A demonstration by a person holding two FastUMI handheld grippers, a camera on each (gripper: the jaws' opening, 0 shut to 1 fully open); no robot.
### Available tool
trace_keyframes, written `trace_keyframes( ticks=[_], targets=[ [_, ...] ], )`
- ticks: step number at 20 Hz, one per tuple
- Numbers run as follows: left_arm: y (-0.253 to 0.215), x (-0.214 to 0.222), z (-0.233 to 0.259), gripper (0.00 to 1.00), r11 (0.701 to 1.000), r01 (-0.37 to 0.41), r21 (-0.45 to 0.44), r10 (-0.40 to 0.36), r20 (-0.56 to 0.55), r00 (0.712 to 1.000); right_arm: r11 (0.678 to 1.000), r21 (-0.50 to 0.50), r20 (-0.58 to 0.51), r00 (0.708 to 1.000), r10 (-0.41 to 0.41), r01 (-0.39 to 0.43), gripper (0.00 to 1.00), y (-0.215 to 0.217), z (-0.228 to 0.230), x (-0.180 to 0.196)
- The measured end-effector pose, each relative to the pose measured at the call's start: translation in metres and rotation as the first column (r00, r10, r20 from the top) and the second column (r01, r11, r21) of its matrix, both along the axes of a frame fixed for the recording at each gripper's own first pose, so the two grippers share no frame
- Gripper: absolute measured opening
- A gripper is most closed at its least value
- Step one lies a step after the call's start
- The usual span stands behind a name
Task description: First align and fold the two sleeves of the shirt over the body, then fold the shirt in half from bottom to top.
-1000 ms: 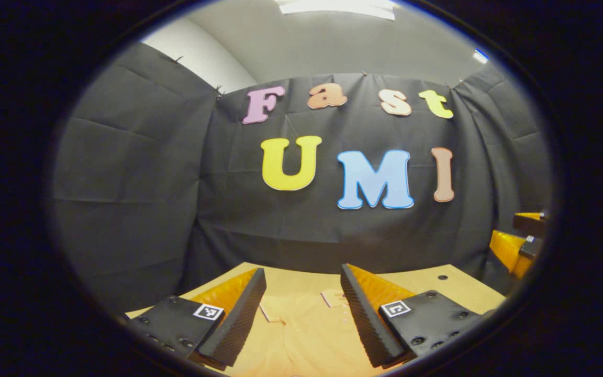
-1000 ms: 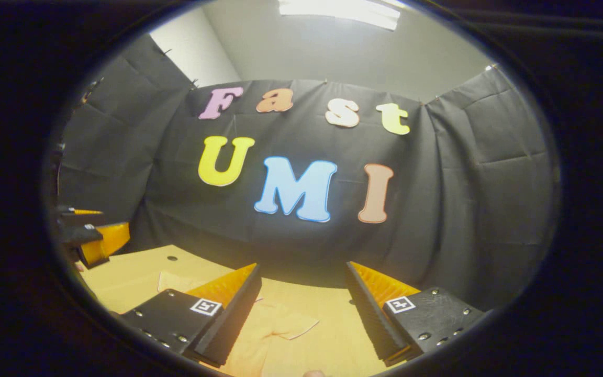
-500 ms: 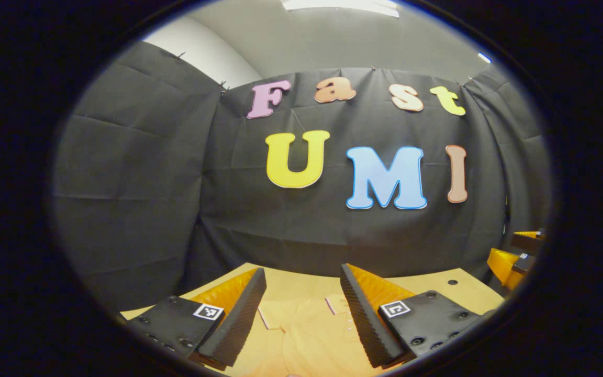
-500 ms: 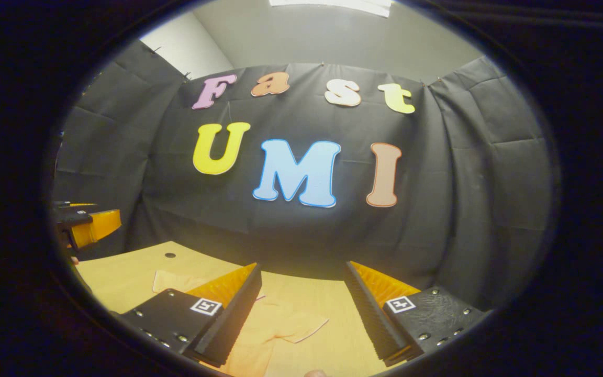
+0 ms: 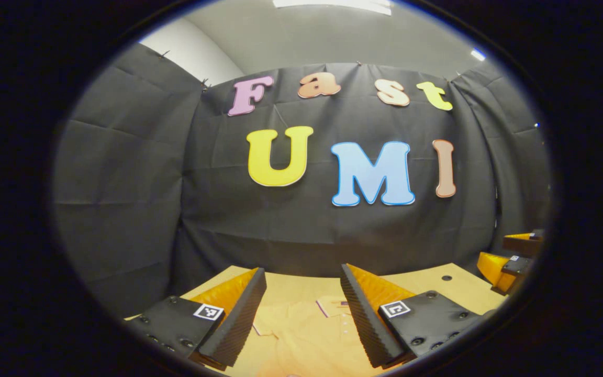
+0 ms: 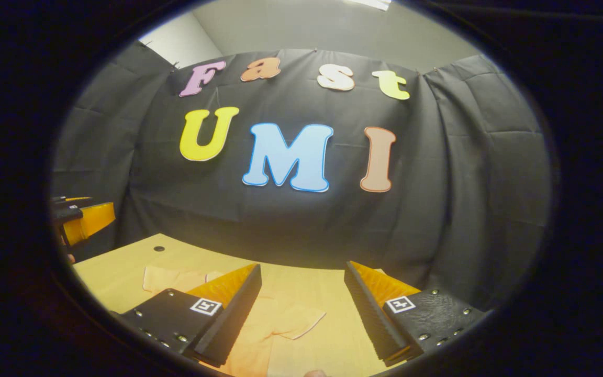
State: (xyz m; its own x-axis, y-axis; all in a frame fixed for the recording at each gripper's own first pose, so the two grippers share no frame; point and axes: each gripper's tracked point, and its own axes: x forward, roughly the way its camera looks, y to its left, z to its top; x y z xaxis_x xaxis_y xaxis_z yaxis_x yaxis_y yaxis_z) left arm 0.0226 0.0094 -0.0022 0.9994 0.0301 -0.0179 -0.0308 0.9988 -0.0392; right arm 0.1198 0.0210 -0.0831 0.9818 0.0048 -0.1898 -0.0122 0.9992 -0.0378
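While you hold both tools level above the pale wooden tabletop (image 6: 123,264), your left tool (image 5: 301,314) and right tool (image 6: 301,314) have their fingers spread apart, gripping nothing. Below them, the orange short-sleeved shirt (image 5: 306,335) lies flat, one sleeve (image 6: 299,320) spread out. Since a second ago, both views have tipped slightly downward.
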Motion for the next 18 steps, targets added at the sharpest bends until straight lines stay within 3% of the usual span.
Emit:
trace_keyframes(
  ticks=[10,18],
  targets=[
    [0.002,0.003,-0.008,0.94,1.000,0.014,0.002,-0.014,-0.026,1.000,0.998,0.051,-0.206,0.978,-0.037,0.048,0.99,-0.011,-0.071,0.055],
    [0.007,0.001,-0.016,0.93,1.000,-0.006,-0.008,0.005,-0.056,0.998,0.992,0.057,-0.384,0.920,-0.081,0.111,0.99,-0.022,-0.137,0.093]
  ],
)
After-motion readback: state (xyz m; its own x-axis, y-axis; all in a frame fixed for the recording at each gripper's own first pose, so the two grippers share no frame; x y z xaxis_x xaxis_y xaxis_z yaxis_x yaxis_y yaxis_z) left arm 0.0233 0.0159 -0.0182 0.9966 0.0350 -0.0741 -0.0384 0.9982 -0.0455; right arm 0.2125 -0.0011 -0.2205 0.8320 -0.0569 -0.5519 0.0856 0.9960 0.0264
